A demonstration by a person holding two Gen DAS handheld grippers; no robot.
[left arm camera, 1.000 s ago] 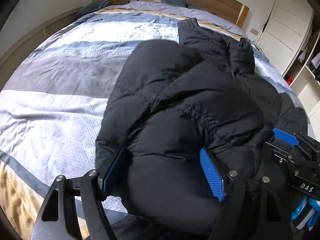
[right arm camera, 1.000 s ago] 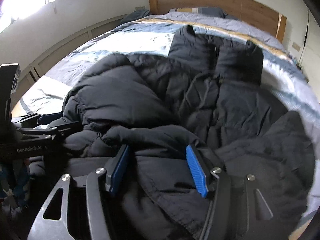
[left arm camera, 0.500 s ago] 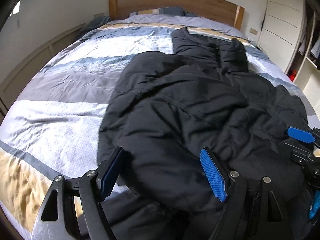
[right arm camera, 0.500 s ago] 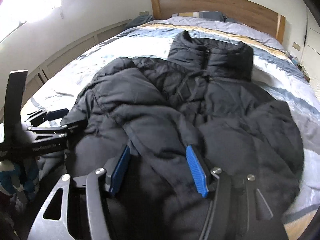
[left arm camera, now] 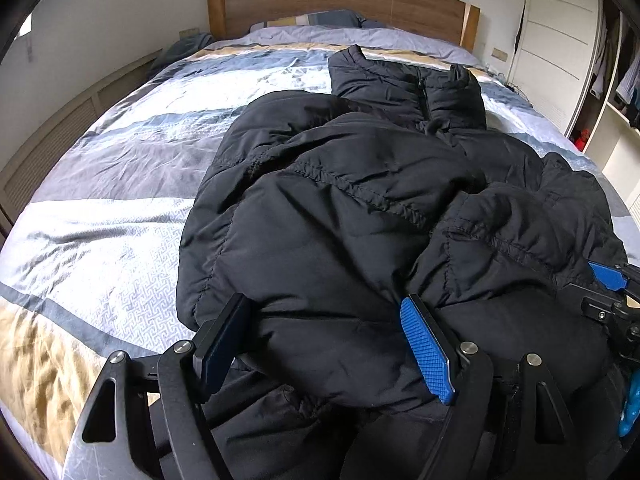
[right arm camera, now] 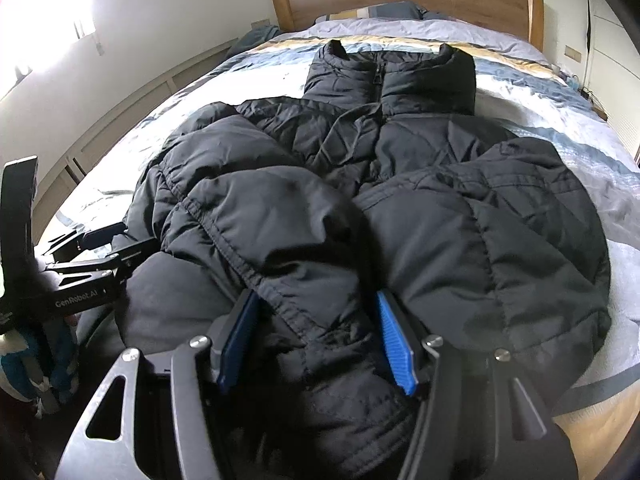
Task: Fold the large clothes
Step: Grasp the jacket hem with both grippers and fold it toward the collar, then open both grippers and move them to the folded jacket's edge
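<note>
On the bed: a black quilted puffer jacket (left arm camera: pixel 360 216) lies lengthwise on a striped blue, grey, white and tan bedcover (left arm camera: pixel 120 208), front up.
Jacket collar: stands toward the wooden headboard (left arm camera: pixel 340 4), zip closed down its middle, as the right wrist view shows (right arm camera: pixel 376 76).
Jacket body: bulky and creased; its two sides are heaped inward over the middle, meeting in a dark crease near the centre.
Jacket hem: at the foot edge of the bed, bunched beneath both grippers.
Jacket placement: nearer the bed's right edge than its left; a wide band of bare bedcover shows on the left side.
Left gripper (left arm camera: pixel 324 344): at the foot edge, on the jacket's left half; jaws set wide, a thick fold of padded fabric filling the gap, both blue pads (left arm camera: pixel 426 348) pressed into it.
Right gripper (right arm camera: pixel 316 340): at the foot edge, on the jacket's right half; jaws about half spread, closed on a bunched fold of hem fabric, pads bedded in it on both sides.
Gripper spacing: side by side along the hem; each one's fingers appear at the edge of the other's view.
Pillows (left arm camera: pixel 316 20): against the headboard, clear of the jacket.
Surroundings: white wardrobe doors (left arm camera: pixel 556 36) beyond the bed's right edge; low panelled wall (left arm camera: pixel 52 136) along its left edge.
</note>
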